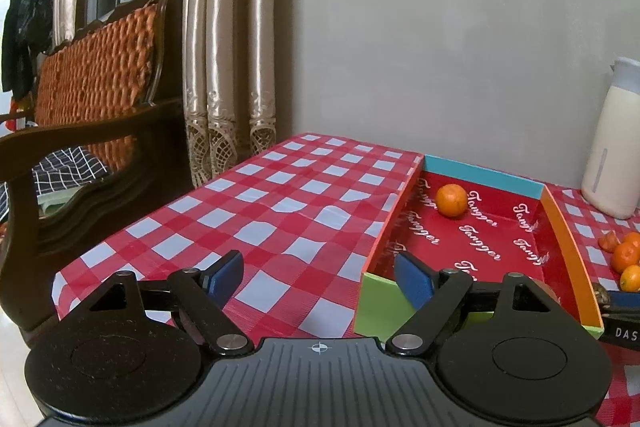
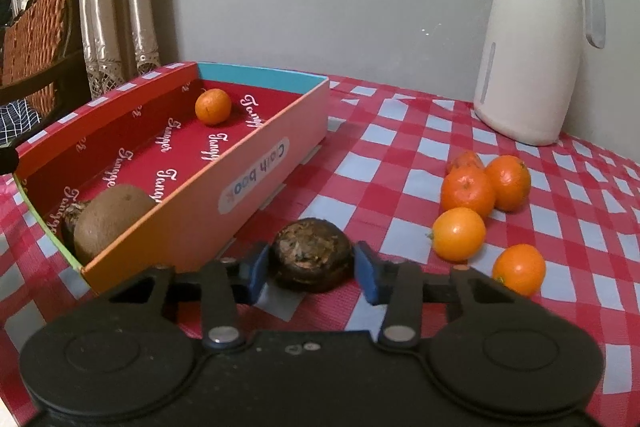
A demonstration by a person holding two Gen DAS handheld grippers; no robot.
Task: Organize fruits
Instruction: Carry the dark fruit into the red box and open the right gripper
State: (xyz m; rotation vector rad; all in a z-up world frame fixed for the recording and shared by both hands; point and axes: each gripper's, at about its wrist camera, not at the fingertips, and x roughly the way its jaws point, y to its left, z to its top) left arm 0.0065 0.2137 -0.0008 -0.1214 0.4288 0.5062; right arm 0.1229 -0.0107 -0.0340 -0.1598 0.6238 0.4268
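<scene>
The checked table (image 1: 304, 195) lay bare left of the box (image 2: 256, 163), open room only the left view showed. Only the right view showed the kiwi (image 2: 114, 215) at the box's near end, beside a dark fruit. One orange (image 2: 213, 106) sat at the far end. Five loose oranges (image 2: 468, 191) clustered right (near the jug (image 2: 532, 39)). The right gripper (image 2: 312, 269) pressed both pads against a dark round fruit (image 2: 314, 254) just outside the box's wall. The left gripper (image 1: 320, 277) stood wide, empty.

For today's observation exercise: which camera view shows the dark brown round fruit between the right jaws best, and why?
The right wrist view: the dark brown fruit sits whole and central between the jaws of the right gripper. The left wrist view catches only a sliver of it at the right edge.
</scene>
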